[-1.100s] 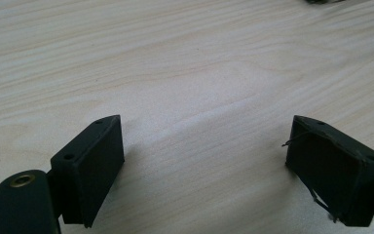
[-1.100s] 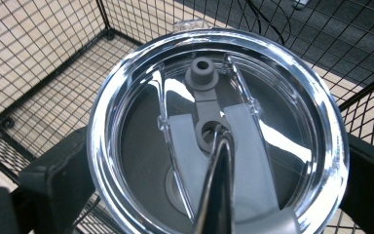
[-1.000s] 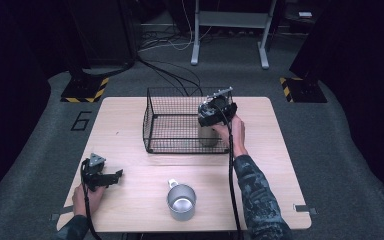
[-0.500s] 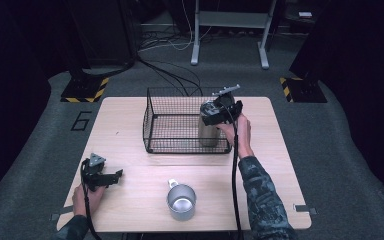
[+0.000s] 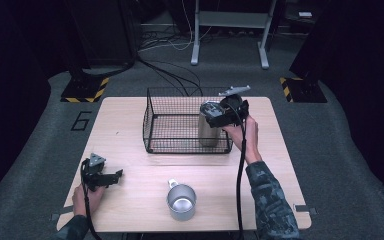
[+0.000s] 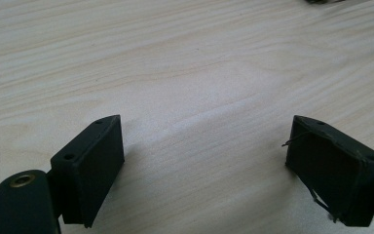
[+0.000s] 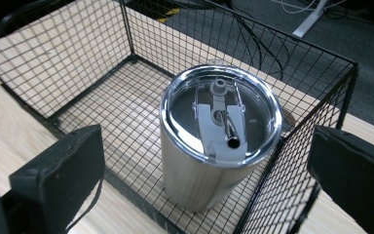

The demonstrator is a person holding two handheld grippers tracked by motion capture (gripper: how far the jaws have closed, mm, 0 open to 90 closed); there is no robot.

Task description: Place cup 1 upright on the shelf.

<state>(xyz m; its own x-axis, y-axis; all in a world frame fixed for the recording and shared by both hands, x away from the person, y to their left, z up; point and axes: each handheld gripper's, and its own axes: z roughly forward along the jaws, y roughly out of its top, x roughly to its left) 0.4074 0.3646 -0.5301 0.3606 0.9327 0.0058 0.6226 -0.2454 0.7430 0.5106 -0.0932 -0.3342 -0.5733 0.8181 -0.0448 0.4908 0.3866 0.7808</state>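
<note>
A steel tumbler (image 5: 209, 131) with a clear lid stands upright in the front right corner of a black wire basket (image 5: 152, 120). My right gripper (image 5: 219, 116) hovers just above and to the right of the tumbler's lid, held by a hand in a camouflage sleeve. In the right gripper view the tumbler (image 7: 219, 126) sits between and beyond the wide-apart jaws of the right gripper (image 7: 207, 170), which touch nothing. My left gripper (image 5: 111, 176) rests low at the table's front left. In its own view the left gripper (image 6: 204, 165) is open over bare wood.
A steel mug (image 5: 181, 201) with a handle stands open side up near the table's front edge, between the two hands. The basket wall (image 7: 78, 48) surrounds the tumbler. Beyond the table lie floor cables and a desk frame (image 5: 230, 30).
My right hand and gripper have drawn slightly to the right, away from the tumbler, which stays standing in the basket. The left gripper has not moved.
</note>
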